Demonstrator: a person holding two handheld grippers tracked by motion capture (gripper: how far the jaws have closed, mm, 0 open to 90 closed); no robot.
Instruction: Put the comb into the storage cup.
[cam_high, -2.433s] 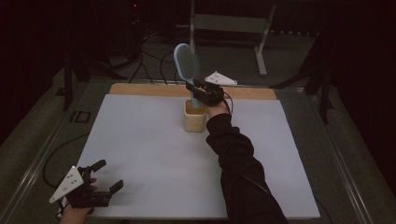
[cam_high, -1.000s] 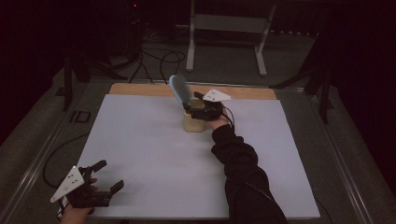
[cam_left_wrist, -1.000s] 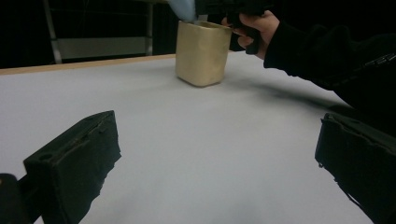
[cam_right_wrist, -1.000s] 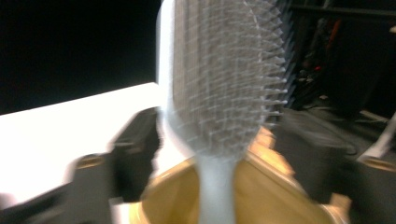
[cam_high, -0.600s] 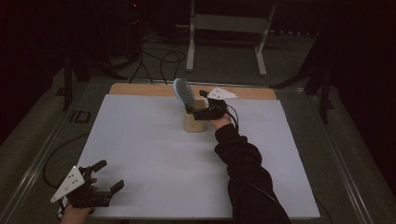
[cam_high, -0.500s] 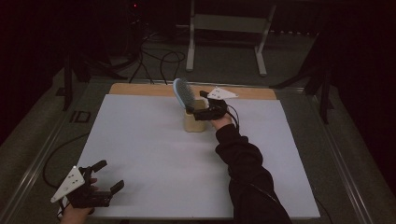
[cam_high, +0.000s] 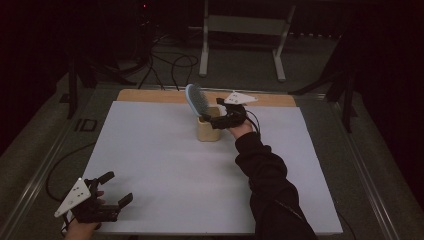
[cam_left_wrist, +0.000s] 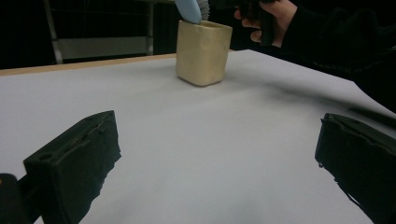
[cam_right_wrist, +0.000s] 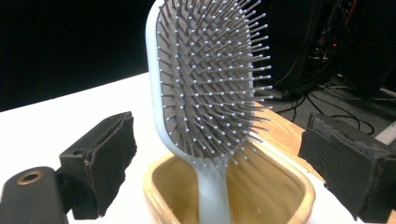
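Observation:
A pale blue hairbrush stands handle-down in a tan square cup at the far middle of the white table, its head leaning left. My right gripper sits at the cup's right rim. Its jaws have just been opening. In the right gripper view the hairbrush rises from the cup between the open jaws of my right gripper, touching neither pad. My left gripper rests open and bare at the near left corner. The left gripper view has my left gripper facing the cup.
The white sheet covers the table, with a wooden strip along the far edge. A metal stand and cables lie on the floor beyond. The person's dark sleeve crosses the right half.
The brush came down from above the cup into it and now leans left. The right gripper's jaws let go of it and stand apart. The left gripper stayed put.

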